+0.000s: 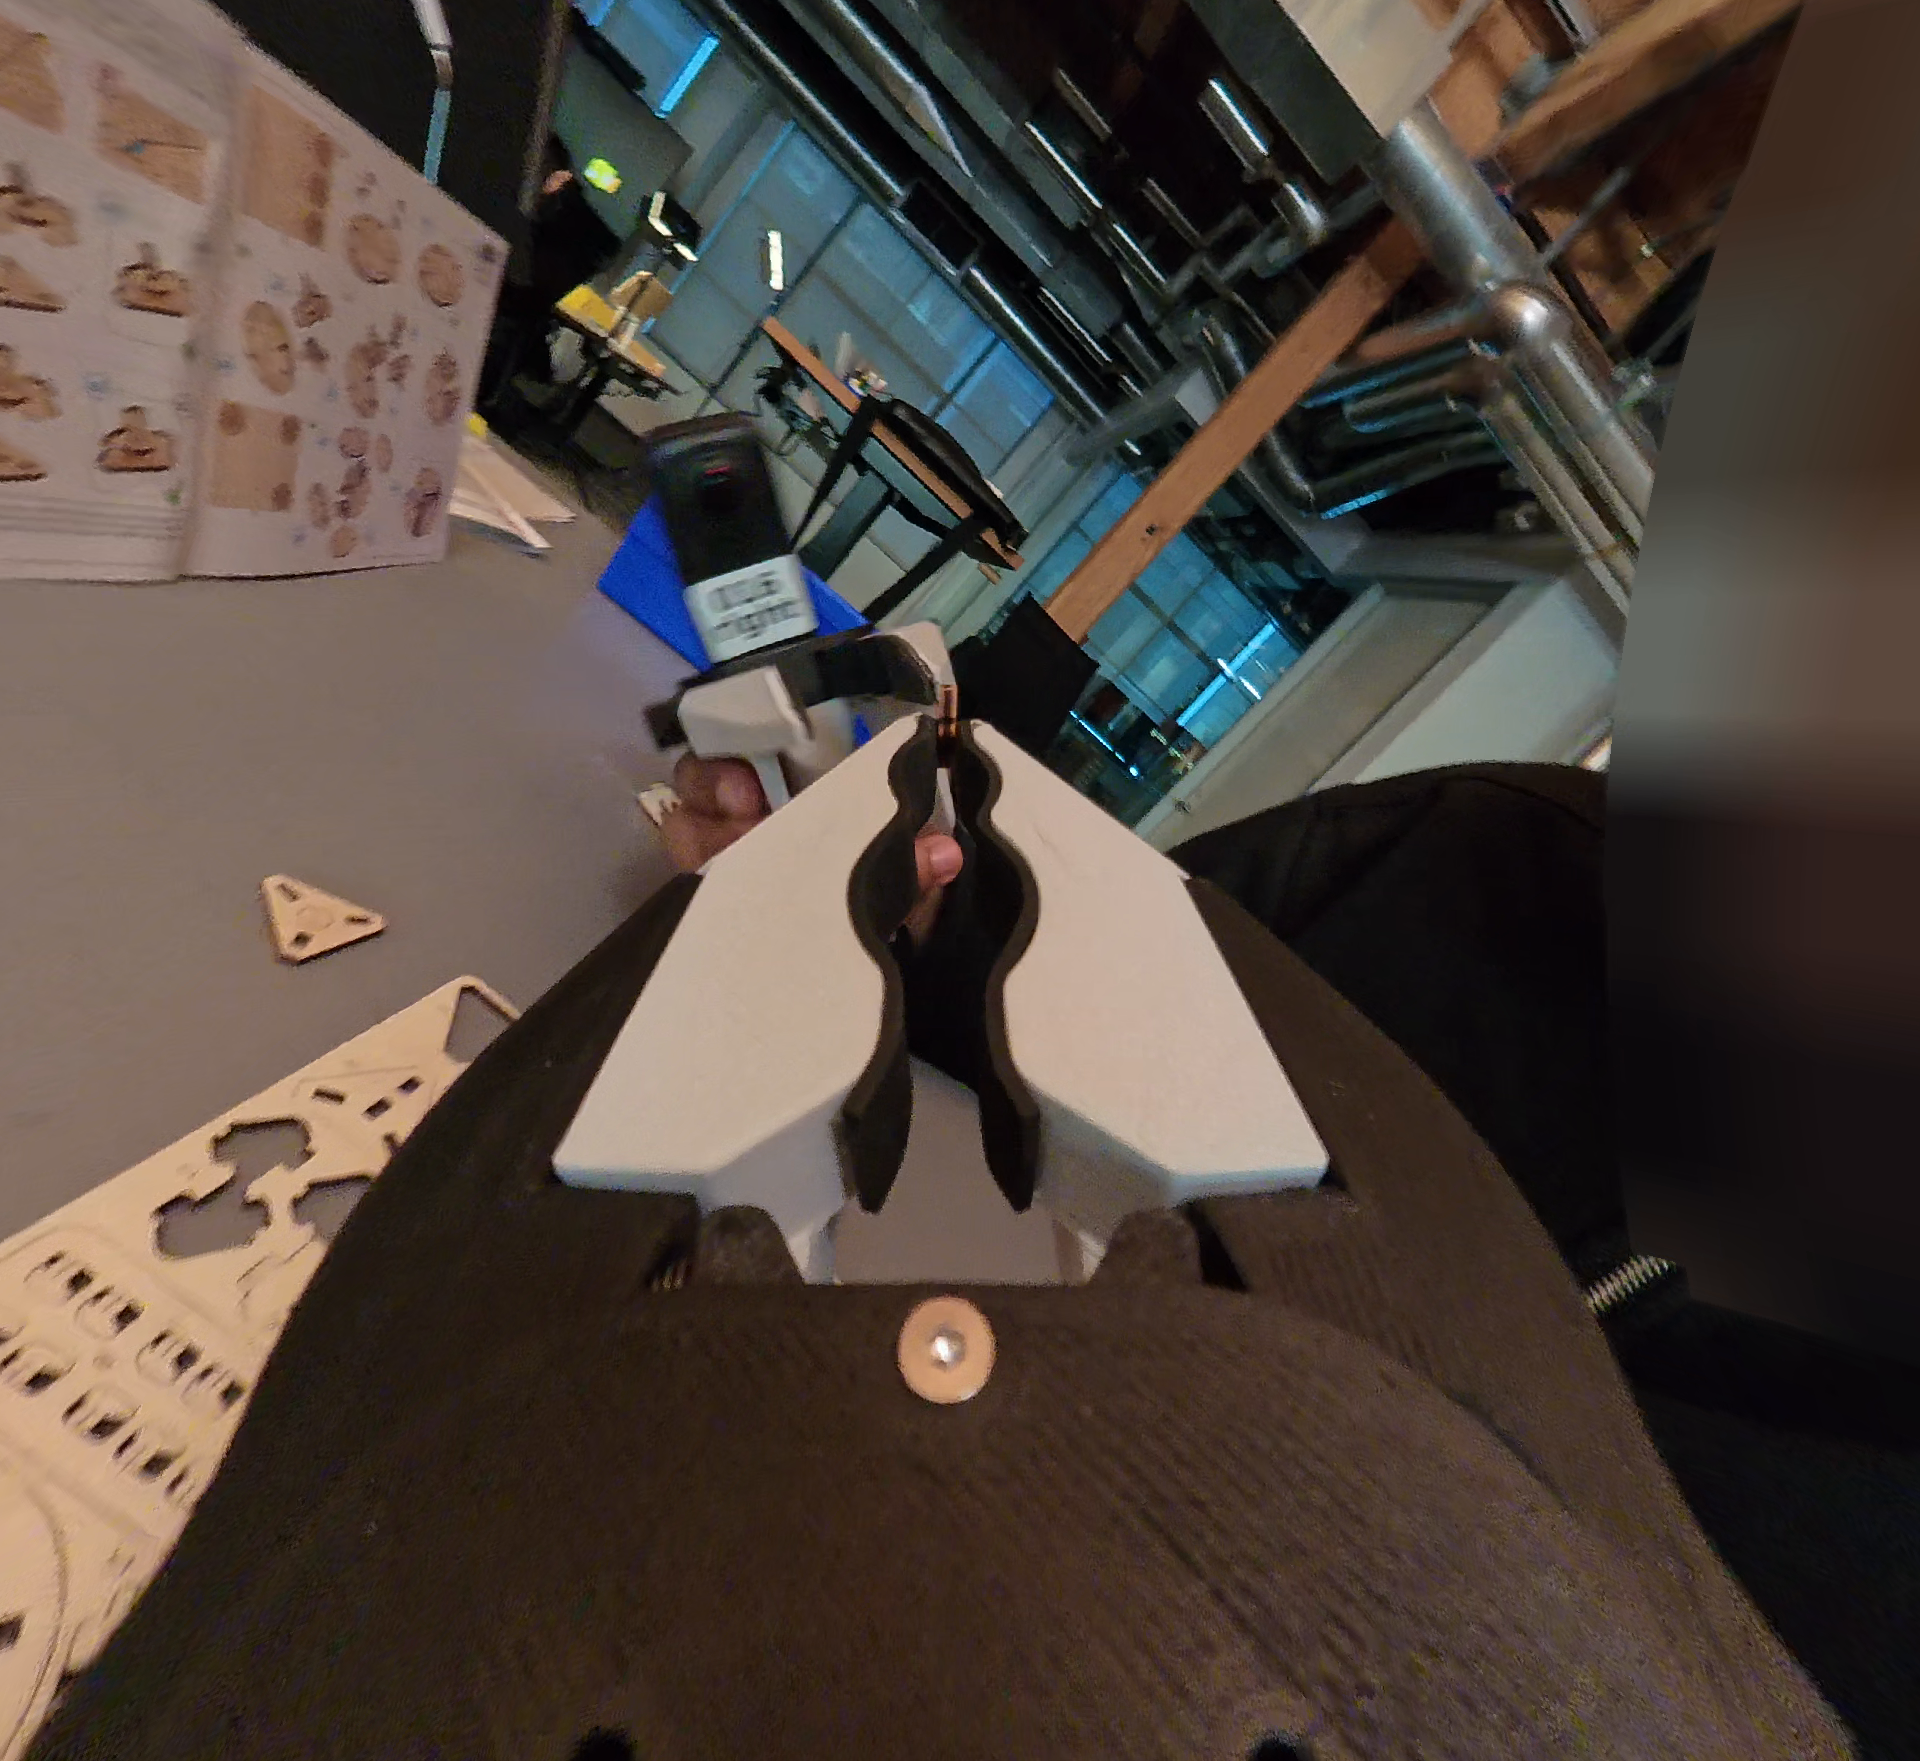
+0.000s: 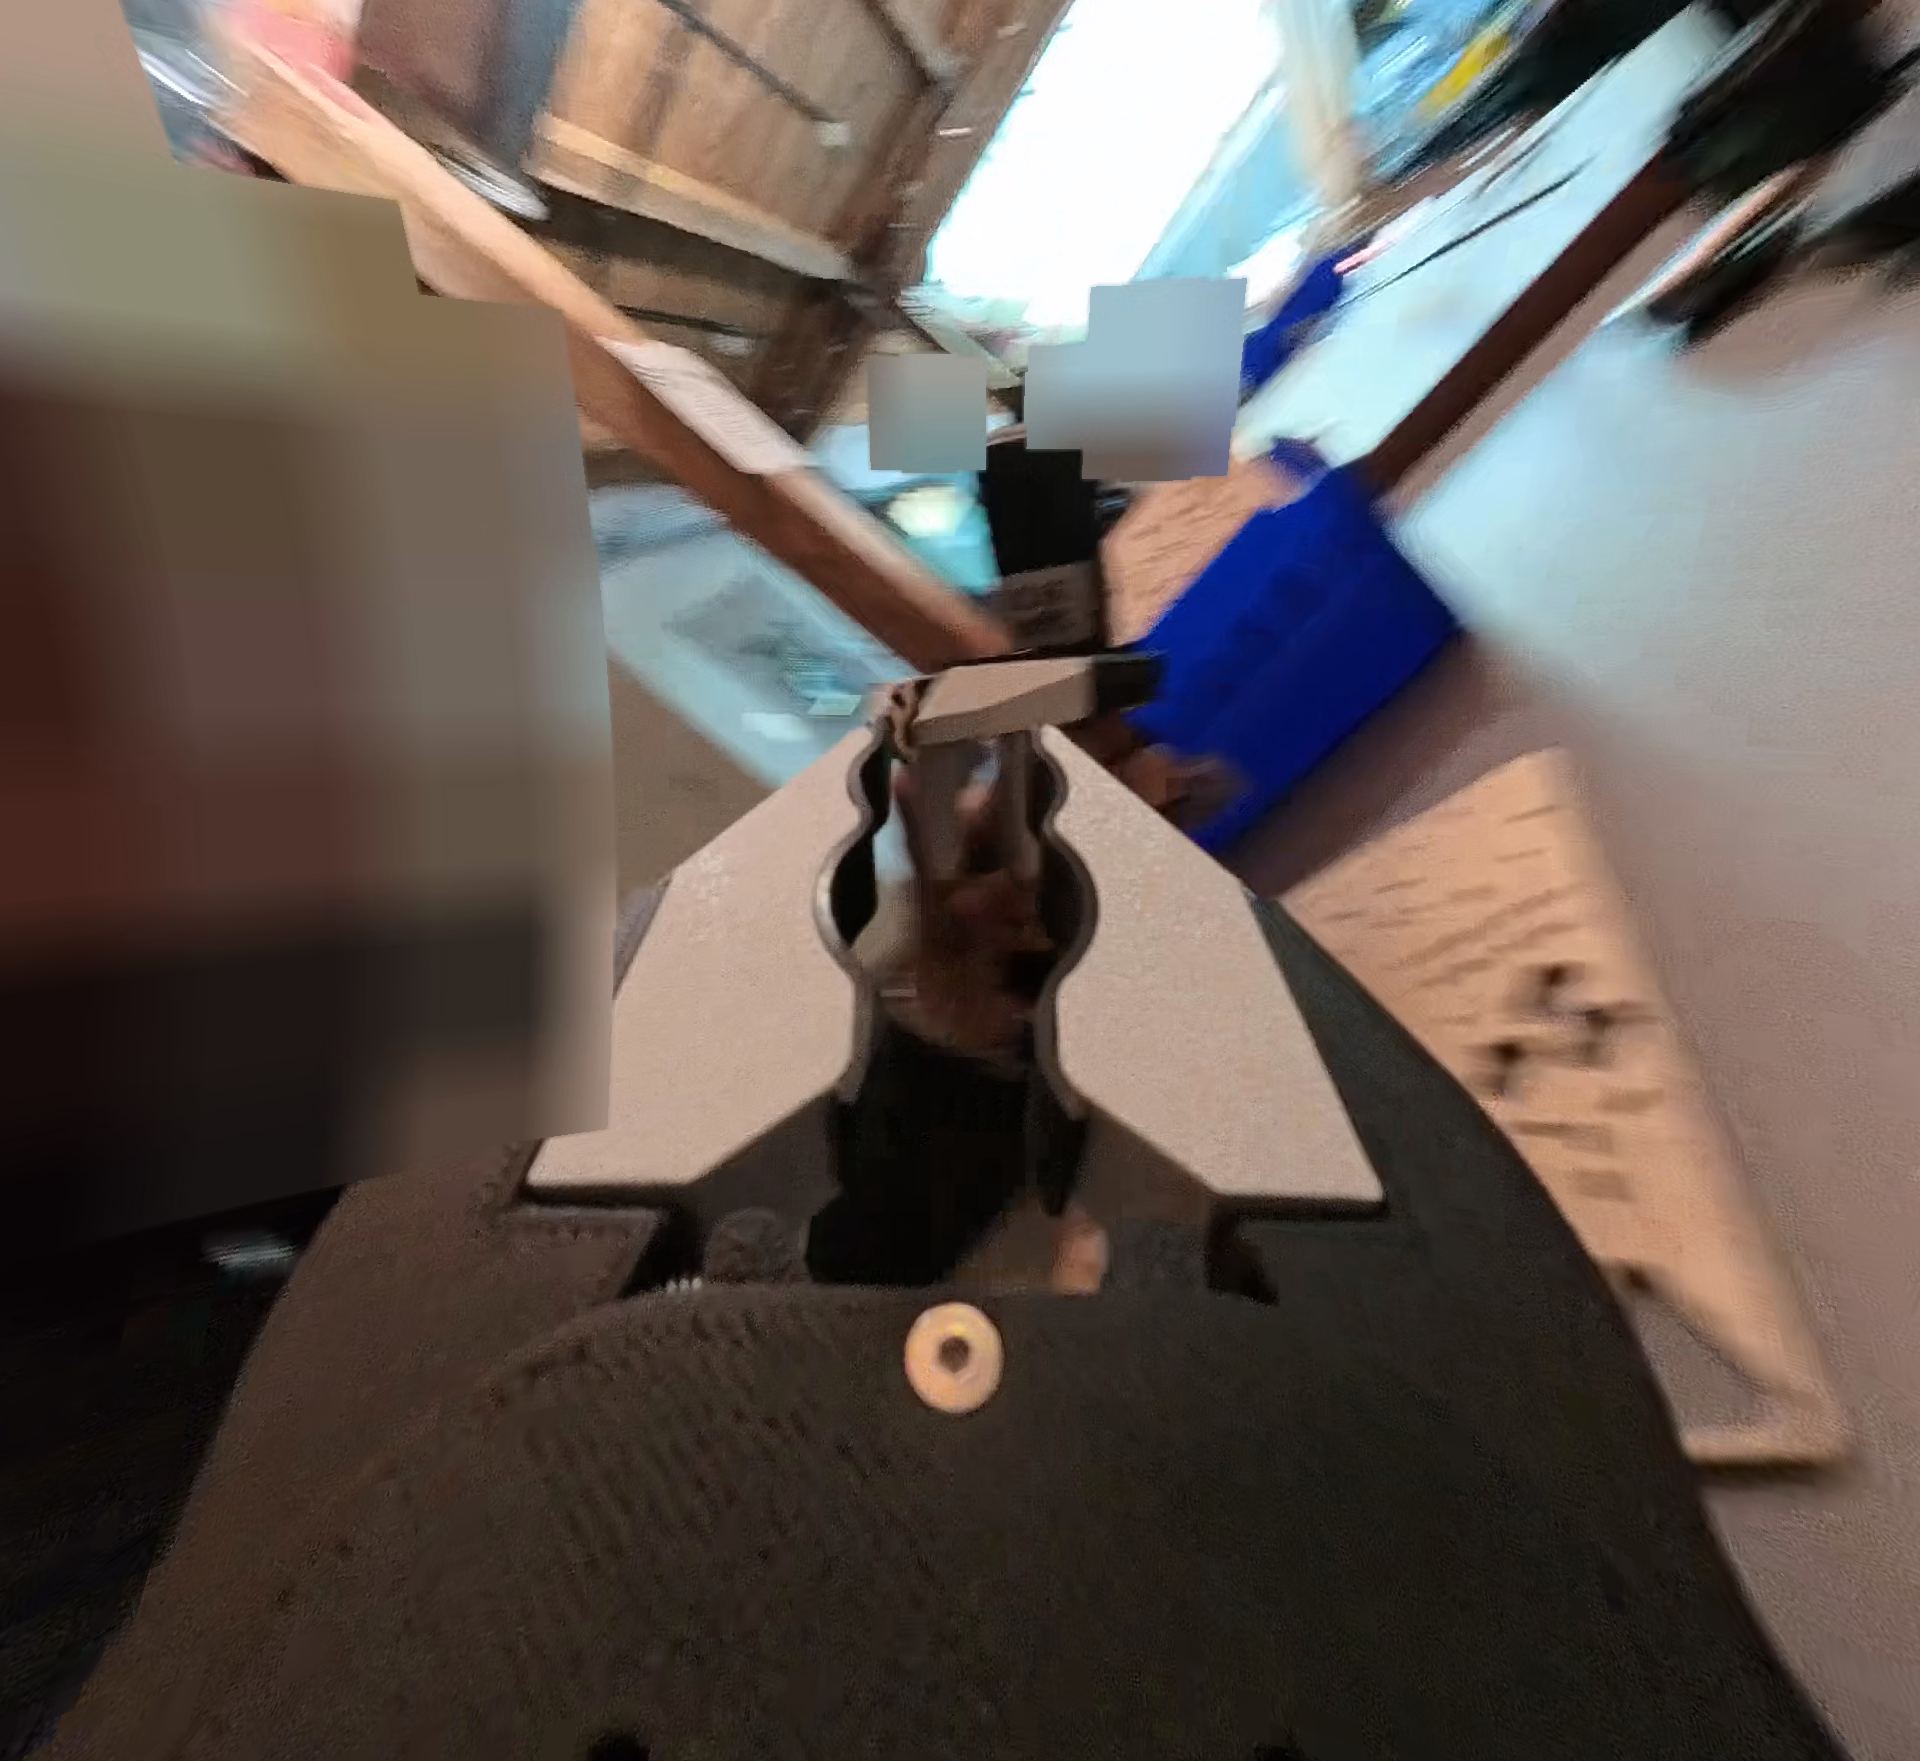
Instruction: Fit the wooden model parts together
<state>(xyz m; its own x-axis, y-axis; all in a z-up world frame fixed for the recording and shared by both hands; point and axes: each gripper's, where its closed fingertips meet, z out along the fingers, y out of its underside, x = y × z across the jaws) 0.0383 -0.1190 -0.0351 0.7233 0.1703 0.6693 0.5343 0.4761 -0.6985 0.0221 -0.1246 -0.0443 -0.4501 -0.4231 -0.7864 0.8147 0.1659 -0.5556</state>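
Left gripper (image 1: 948,745): your jaws are drawn together at the tips and clamped on a thin brown piece (image 1: 948,729), which stands on edge with its top poking out past the pads. It is raised off the grey table (image 1: 260,724), on the near side of the blue bin (image 1: 665,589).

Right gripper (image 2: 961,755): your jaws stand apart. Its own view is badly blurred. The left gripper's pale finger crosses just ahead of its tips, the piece at that finger's end, close by your left-hand fingertip (image 2: 868,755); contact cannot be told. From the left wrist view, the right gripper sits in front of the bin, its black tip just above the piece, your hand (image 1: 707,807) on the handle.

Writing: the black camera on the right gripper wears a white label (image 1: 753,610) with dark print. An open instruction booklet (image 1: 239,309), left of the bin, shows diagrams of wooden parts; its small print is too blurred to read. No brand name can be made out.

Also left of the bin and nearer you: a loose triangular wooden piece (image 1: 312,916) and a laser-cut plywood sheet (image 1: 187,1244) with parts punched out.
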